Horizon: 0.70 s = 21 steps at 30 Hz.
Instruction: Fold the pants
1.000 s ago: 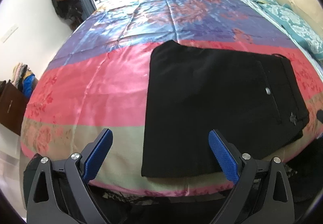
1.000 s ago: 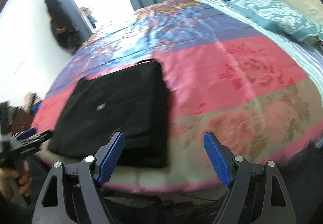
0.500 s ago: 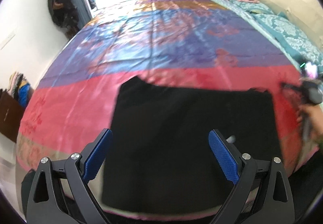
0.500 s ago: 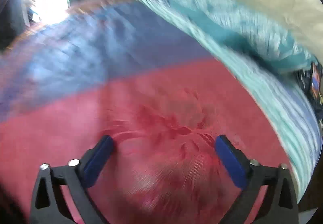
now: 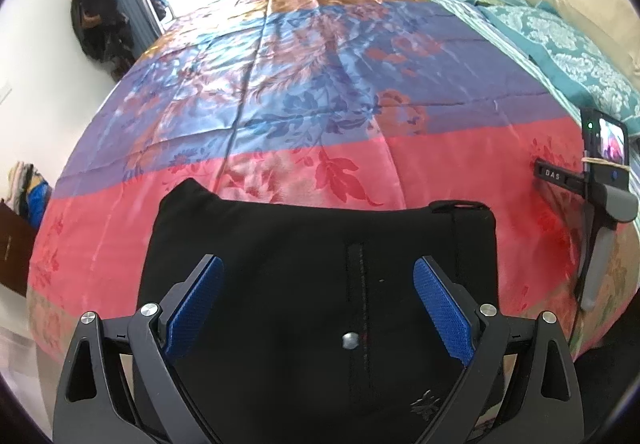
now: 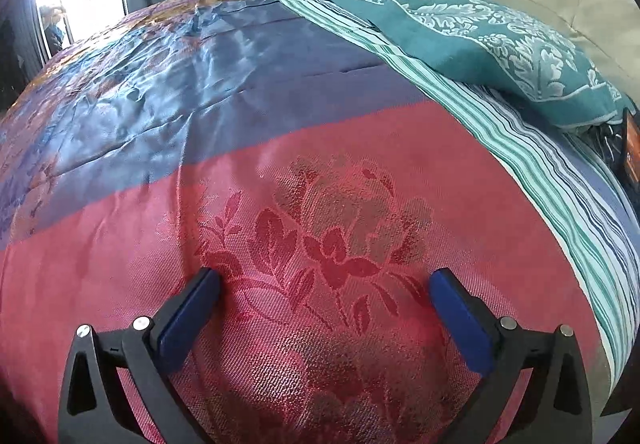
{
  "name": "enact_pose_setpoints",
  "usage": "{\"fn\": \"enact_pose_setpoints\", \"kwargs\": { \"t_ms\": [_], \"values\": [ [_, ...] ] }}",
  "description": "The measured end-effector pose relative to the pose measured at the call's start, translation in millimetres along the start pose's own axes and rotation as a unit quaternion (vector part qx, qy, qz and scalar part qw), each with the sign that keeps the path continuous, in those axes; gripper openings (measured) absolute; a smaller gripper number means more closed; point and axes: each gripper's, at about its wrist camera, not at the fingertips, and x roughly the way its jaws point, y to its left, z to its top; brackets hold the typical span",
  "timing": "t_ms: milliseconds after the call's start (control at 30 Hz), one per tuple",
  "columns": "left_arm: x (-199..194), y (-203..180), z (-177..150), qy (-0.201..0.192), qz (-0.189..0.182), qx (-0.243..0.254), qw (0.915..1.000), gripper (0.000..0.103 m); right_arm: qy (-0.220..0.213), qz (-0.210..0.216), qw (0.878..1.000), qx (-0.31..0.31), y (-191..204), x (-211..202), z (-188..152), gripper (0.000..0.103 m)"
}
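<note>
Folded black pants (image 5: 320, 284) on bed (image 5: 320, 84); left gripper (image 5: 316, 300) above them and right gripper (image 6: 324, 308) over the cover, both with fingers released.

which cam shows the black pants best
The left wrist view: the folded black pants fill its lower middle, lying on the bedspread with a button and seam visible. The right wrist view shows none of them, only red floral bedspread between its open fingers.

Bed (image 5: 320, 64) (satin cover), folded black pants (image 5: 320, 284)
</note>
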Motion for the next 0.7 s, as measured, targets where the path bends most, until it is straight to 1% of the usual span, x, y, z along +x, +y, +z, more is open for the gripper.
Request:
{"fn": "enact_pose_setpoints", "kwargs": {
  "t_ms": [167,300,500,567,700],
  "values": [
    [4,-11,10,0.000,0.021,0.000,0.9998,0.097,0.000,0.001,1.000,0.001,-1,0,-1,0.103],
    [13,-24,18,0.011,0.035,0.005,0.9993,0.097,0.000,0.000,1.000,0.000,0,0,0,0.103],
    [20,-43,17,0.029,0.049,0.043,0.9974,0.097,0.000,0.000,1.000,0.000,0,0,0,0.103],
    [17,-45,16,0.030,0.043,0.041,0.9978,0.097,0.000,0.000,1.000,0.000,-1,0,0,0.103],
    [2,-38,13,0.016,0.023,0.022,0.9994,0.097,0.000,0.000,1.000,0.000,-1,0,0,0.103]
  ]
}}
